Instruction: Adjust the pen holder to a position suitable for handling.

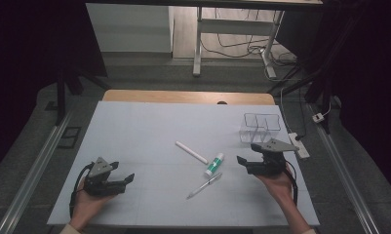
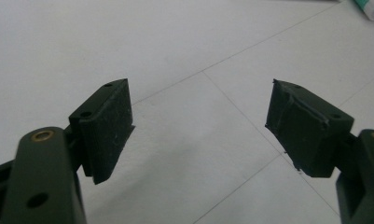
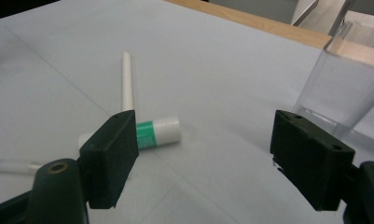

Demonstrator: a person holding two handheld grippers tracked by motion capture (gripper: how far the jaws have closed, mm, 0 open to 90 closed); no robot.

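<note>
1. A dim room with dark surroundings; a table (image 1: 134,126) covered in white paper sits in the middle, with a wooden edge showing at its far side.
2. A clear holder (image 1: 260,127) with two compartments stands on the table's right far part. It looks empty.
3. Three things lie on the paper, all nearer the person than the holder and to its left: a white stick (image 1: 191,152), a glue stick (image 1: 214,165) with a green band, and a pen (image 1: 204,185) nearest the person.
4. The glue stick lies between the white stick and the pen, close to both, touching neither as far as can be seen.
5. The right gripper (image 1: 246,163) is held just in front of the holder, jaws spread wide and empty, aimed toward the glue stick (image 3: 149,132).
6. The left gripper (image 1: 126,178) hovers well to the left of the holder, jaws also wide and empty, over bare paper.
7. Judged from this, the work has barely begun: nothing is picked up and nothing sits in the holder. All three things are probably left to be gathered.
</note>
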